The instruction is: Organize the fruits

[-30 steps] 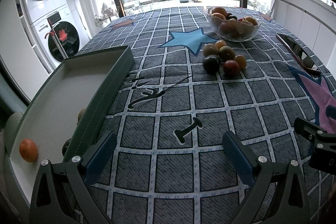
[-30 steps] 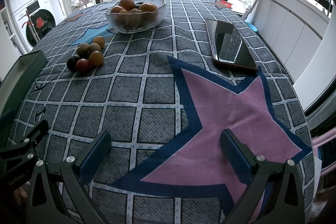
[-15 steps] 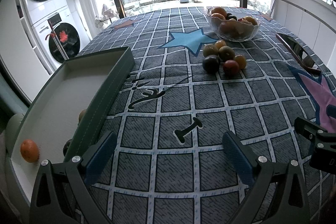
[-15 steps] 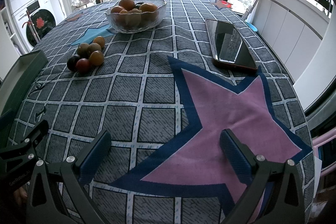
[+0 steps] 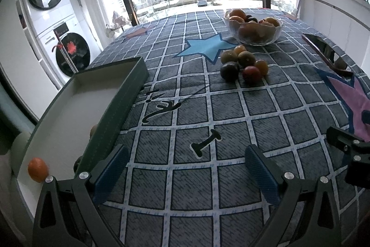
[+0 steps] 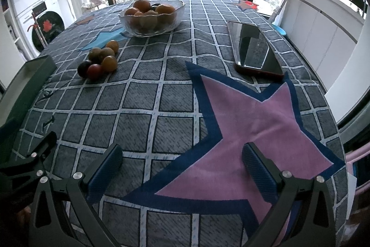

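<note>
A cluster of small loose fruits (image 5: 242,63) lies on the checked tablecloth, also in the right wrist view (image 6: 99,59). Behind it stands a glass bowl (image 5: 254,29) full of fruit, seen too in the right wrist view (image 6: 151,15). A dark green box (image 5: 76,108) with a white inside stands at the left and holds an orange fruit (image 5: 37,169) and a couple of partly hidden fruits. My left gripper (image 5: 185,168) is open and empty, low over the cloth beside the box. My right gripper (image 6: 182,166) is open and empty over the pink star.
A phone (image 6: 254,50) lies face up at the right of the table. Stacked washing machines (image 5: 53,22) stand left of the table, white cabinets (image 6: 323,34) to the right. The table edge runs close behind the box.
</note>
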The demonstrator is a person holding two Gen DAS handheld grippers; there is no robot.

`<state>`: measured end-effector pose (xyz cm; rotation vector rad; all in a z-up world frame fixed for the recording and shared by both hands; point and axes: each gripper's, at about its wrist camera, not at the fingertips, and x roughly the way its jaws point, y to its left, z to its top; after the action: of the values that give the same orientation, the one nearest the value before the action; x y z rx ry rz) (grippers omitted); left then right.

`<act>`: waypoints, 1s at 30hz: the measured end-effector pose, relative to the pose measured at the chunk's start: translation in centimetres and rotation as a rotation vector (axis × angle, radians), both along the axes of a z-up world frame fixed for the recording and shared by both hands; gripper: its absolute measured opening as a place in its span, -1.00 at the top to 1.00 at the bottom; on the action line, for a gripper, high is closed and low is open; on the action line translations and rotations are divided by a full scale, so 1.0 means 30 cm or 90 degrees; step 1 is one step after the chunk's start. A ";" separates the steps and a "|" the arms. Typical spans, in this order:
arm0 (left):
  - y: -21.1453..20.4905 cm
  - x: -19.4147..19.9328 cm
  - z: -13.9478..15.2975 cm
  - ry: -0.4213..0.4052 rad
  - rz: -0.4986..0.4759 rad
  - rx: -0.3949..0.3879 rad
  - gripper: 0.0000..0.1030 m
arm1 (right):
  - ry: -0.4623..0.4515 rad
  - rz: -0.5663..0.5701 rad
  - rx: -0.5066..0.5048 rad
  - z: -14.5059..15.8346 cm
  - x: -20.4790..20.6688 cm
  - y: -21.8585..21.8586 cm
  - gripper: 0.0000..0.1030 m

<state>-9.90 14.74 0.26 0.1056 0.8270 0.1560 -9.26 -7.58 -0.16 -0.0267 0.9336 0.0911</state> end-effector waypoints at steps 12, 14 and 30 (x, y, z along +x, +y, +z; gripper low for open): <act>0.017 0.005 -0.003 0.009 -0.010 -0.036 -0.96 | 0.034 0.020 -0.022 0.004 0.005 0.009 -1.00; 0.026 0.008 -0.003 0.010 -0.013 -0.050 -0.96 | 0.071 0.014 -0.016 0.012 0.035 0.010 -1.00; 0.070 0.008 -0.011 0.007 -0.013 -0.129 -0.96 | 0.072 0.104 0.035 0.031 0.273 0.291 -0.56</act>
<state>-9.67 16.83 -0.08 -0.0749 0.8486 0.0514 -1.06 1.15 0.76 -0.0480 1.0399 0.2720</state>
